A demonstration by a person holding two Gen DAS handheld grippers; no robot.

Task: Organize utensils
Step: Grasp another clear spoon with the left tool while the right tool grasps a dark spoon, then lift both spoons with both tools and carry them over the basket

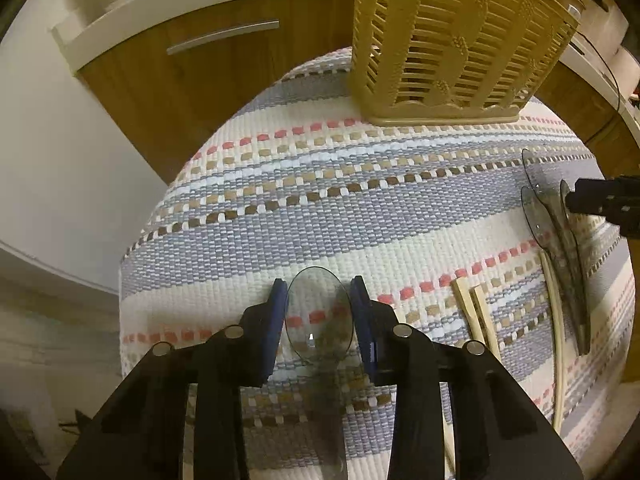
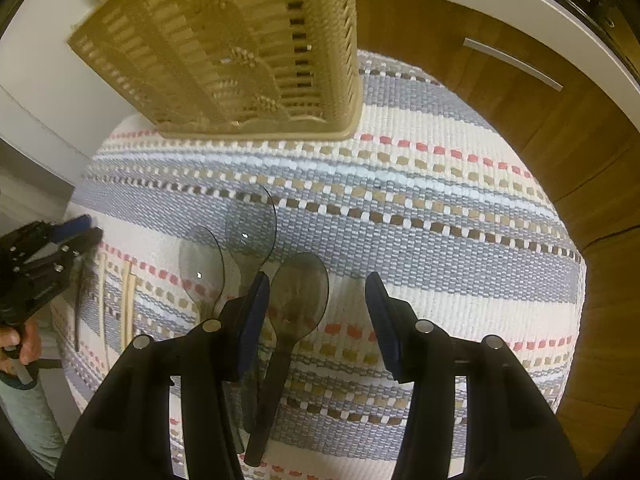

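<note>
Right now your left gripper (image 1: pixel 319 312) sits low in the centre of its own view, its blue pads (image 1: pixel 276 320) pressed against either side of a clear smoky spoon (image 1: pixel 320 316), bowl pointing up the frame and handle running down between the black arms. That spoon hangs over the striped woven mat (image 1: pixel 280 208). At the top of the frame, right of centre, stands the tan slatted utensil basket (image 1: pixel 452 40) on the far part of the mat, well apart from the held spoon. Toward the right edge lie more clear spoons (image 1: pixel 556 224) in an overlapping bunch, with pale chopsticks (image 1: pixel 476 312) just beside them, lower and to the left.

Your right gripper (image 2: pixel 316 312) has its jaws spread wide, holding nothing. In its view one spoon (image 2: pixel 298 300) lies on the mat between the fingers, close against the left pad (image 2: pixel 252 320); whether they touch, you cannot tell. Two further spoons (image 2: pixel 224 256) lie just left of it, overlapping. The basket fills the upper left of that frame, and your other gripper shows at the left edge
</note>
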